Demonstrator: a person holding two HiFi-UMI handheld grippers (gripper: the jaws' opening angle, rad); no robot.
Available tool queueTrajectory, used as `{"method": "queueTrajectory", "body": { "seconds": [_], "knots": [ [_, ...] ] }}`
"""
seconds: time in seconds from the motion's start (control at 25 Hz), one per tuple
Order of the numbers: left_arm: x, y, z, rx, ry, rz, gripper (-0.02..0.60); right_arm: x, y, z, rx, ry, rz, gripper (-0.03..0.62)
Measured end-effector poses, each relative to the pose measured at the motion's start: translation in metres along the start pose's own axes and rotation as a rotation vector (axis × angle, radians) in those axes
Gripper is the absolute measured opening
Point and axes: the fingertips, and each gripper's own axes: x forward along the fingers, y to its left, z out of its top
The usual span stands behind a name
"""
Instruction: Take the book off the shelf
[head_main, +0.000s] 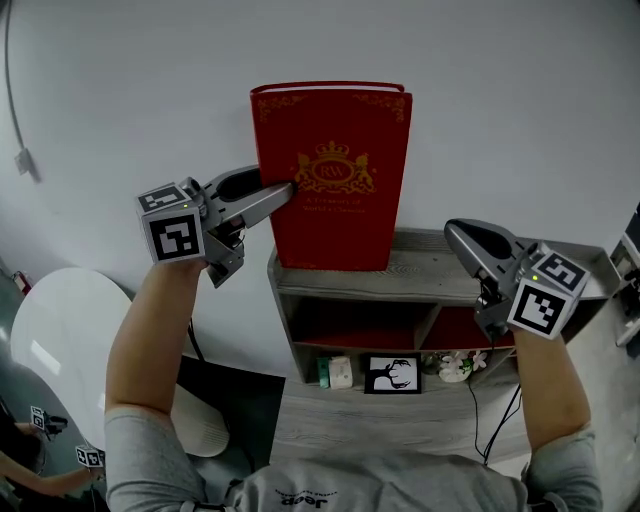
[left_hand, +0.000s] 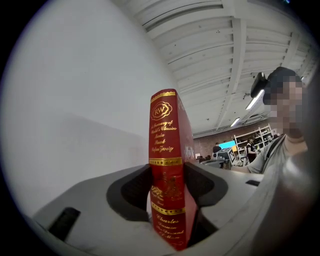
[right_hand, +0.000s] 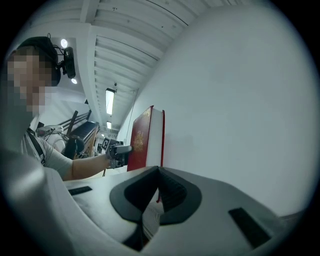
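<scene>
Book (head_main: 335, 180): red hardcover with gold tooling, standing upright on the top board of a grey wood-grain shelf unit (head_main: 440, 270), back cover against the white wall (head_main: 500, 100). The front cover carries a gold crowned crest with the monogram "RW". Two lines of small gold print sit under it, too fine to read in the head view.

Spine, in the left gripper view (left_hand: 167, 165): "RW" again in a gold roundel at the top. Below it are lines of gold script beginning "A Treasury of", with the rest unclear. Gold bands cross the middle, and "Charles" is legible low down.

Left gripper (head_main: 285, 192), grey plastic with a black-and-white marker cube, points level and pinches the book by its spine edge, one jaw on each cover (left_hand: 167, 180).

Right gripper (head_main: 455, 232), same build, is over the right half of the shelf top, well apart from the book. Its jaws are pressed together at the tips with nothing between them (right_hand: 159, 172). Its view shows the book's page edge (right_hand: 142, 140) and the left gripper (right_hand: 120, 150) beyond.

Lower shelf: a small green-and-white box (head_main: 335, 372), a framed black-and-white antler picture (head_main: 391, 375) and a small spray of pale flowers (head_main: 458, 365). The writing on the box cannot be read.
</scene>
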Motion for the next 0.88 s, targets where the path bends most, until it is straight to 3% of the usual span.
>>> {"method": "queueTrajectory", "body": {
  "seconds": [0.24, 0.6, 0.88],
  "knots": [
    [0.0, -0.001, 0.0, -0.003, -0.004, -0.043, 0.25, 0.008, -0.008, -0.005, 0.003, -0.001, -0.045, 0.021],
    [0.004, 0.006, -0.006, -0.095, -0.004, -0.091, 0.249, 0.011, -0.025, 0.002, 0.055, 0.075, -0.114, 0.021],
    [0.004, 0.002, -0.003, -0.066, -0.049, -0.121, 0.247, 0.012, -0.024, 0.017, -0.048, 0.084, -0.149, 0.021]
  ]
}}
